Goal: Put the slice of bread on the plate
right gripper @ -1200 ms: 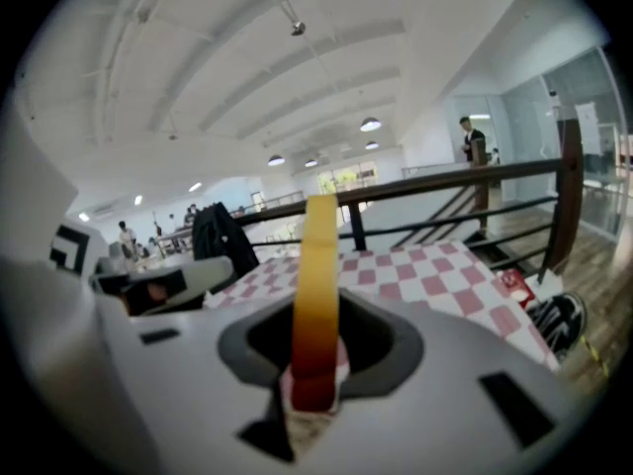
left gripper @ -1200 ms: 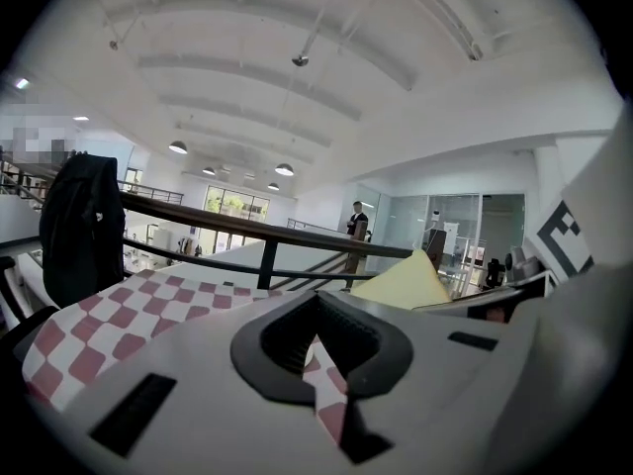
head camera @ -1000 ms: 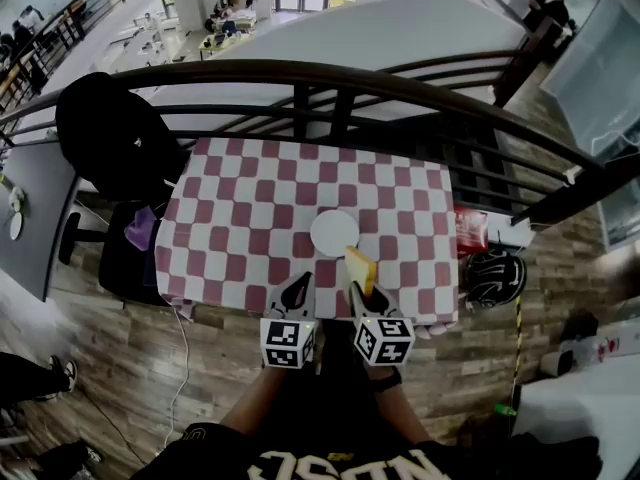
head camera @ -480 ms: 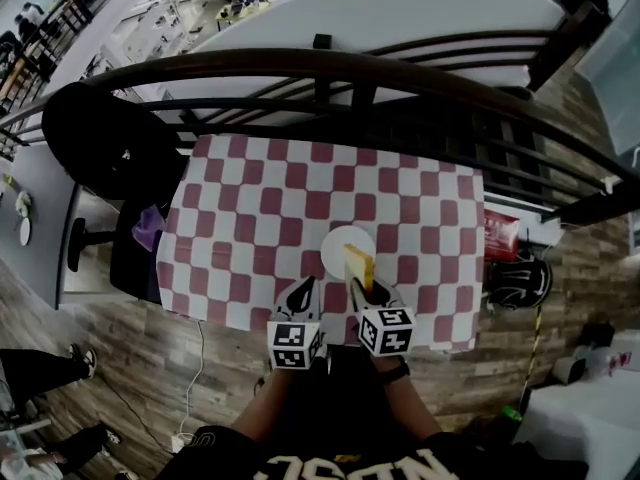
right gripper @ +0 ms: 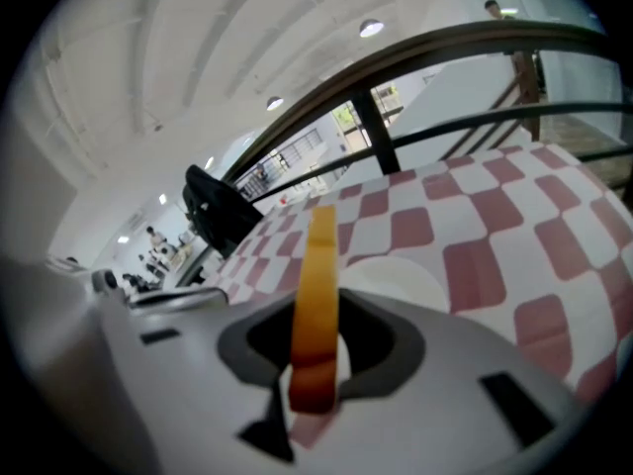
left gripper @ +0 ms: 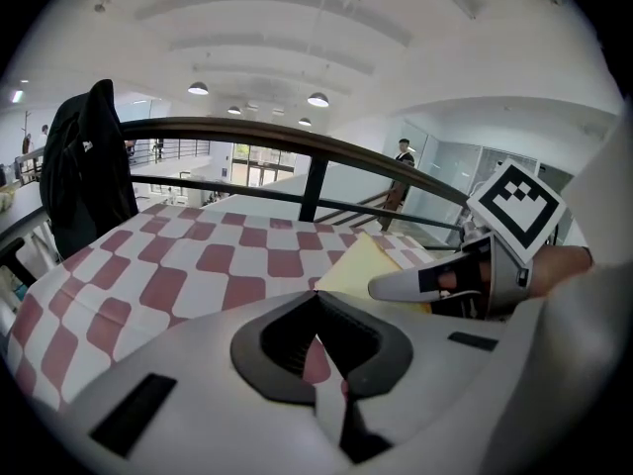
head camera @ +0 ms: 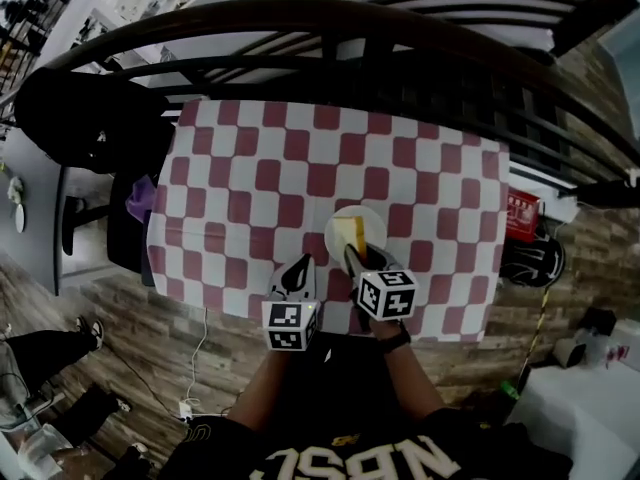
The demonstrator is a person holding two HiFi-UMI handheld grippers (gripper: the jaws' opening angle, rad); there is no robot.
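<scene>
Right tongs (head camera: 352, 258) pinching a slice of bread (head camera: 350, 235) held up on its thin side, over the white plate (head camera: 376, 220), near the front edge of the tabletop (head camera: 240, 168), left tongs (head camera: 299, 268) shut, holding nothing

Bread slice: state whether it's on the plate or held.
Held: the right gripper clamps the bread slice edge-up over the plate.

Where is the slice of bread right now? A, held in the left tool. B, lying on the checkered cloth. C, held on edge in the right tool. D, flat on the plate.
C: the right tool clamps the slice of bread on edge, with the plate beyond it; the left tool holds nothing.
</scene>
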